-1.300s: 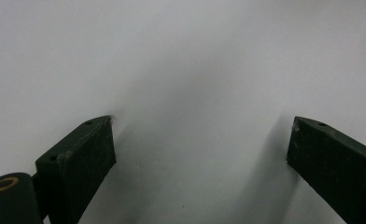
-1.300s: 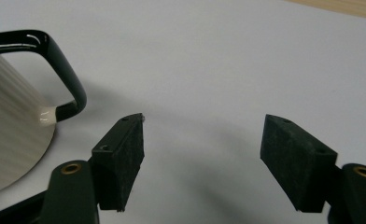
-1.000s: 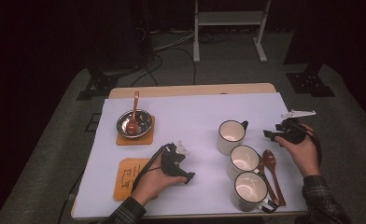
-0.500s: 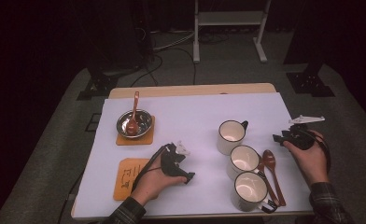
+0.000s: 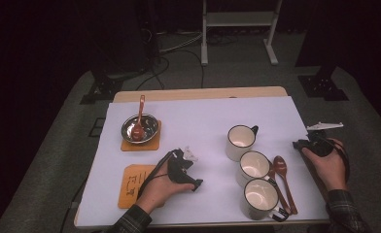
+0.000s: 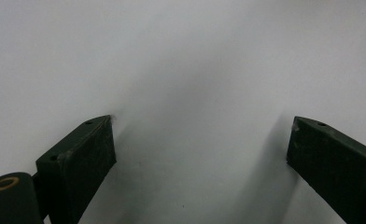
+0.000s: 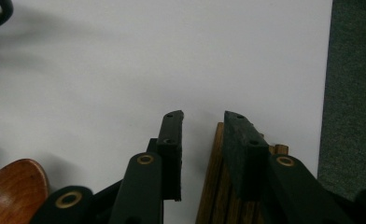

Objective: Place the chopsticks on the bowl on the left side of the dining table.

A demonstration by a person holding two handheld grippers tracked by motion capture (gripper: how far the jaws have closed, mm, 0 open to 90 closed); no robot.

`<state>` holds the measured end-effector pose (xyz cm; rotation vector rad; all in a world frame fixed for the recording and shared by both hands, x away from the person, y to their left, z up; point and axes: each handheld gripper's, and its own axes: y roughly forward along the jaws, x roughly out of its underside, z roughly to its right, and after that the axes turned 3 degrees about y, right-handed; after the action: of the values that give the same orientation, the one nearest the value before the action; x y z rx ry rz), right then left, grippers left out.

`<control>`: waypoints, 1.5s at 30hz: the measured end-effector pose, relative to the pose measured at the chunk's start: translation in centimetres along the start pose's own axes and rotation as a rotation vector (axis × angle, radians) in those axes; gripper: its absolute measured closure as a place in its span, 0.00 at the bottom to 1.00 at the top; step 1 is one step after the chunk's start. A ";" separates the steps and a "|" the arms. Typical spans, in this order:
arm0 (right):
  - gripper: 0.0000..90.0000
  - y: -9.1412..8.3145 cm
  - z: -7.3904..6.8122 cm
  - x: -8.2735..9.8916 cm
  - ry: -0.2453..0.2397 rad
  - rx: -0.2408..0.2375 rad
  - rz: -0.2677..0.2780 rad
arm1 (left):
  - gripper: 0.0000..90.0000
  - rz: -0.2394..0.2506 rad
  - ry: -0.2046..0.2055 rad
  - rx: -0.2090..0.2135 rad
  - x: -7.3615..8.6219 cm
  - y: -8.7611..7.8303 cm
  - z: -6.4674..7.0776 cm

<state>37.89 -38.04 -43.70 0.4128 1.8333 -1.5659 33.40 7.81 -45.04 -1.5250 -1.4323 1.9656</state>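
L gripper (image 5: pixel 191 170) rests on white sheet (image 5: pixel 198 121) mid-table, jaws wide, nothing between, bare room ahead. Wooden coaster (image 7: pixel 221 186) lies at sheet's R edge, past mugs (image 5: pixel 256 167) & spoons (image 5: pixel 282 172). R gripper (image 7: pixel 202 140) jaws just closing, narrow gap, coaster beneath, not gripped.

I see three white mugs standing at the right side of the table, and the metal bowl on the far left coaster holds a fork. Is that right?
Not quite. The three white mugs do stand at the right, but the metal bowl on the far left coaster holds a brown wooden spoon, not a fork. The high view shows its handle leaning over the far rim.
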 end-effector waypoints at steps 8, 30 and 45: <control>0.80 0.4 0.2 0.2 -0.003 0.003 -0.024 | 0.07 -0.001 0.000 0.000 0.0 0.0 0.0; 0.90 0.6 0.2 0.5 0.012 -0.012 -0.067 | 0.07 -0.001 0.000 -0.001 0.0 0.0 0.0; 0.91 1.3 -0.5 -0.3 0.020 -0.025 -0.067 | 0.07 -0.002 -0.003 -0.001 0.0 0.0 0.0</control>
<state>38.75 -37.27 -44.43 0.3601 1.8971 -1.5874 33.39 7.76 -45.04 -1.5211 -1.4363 1.9668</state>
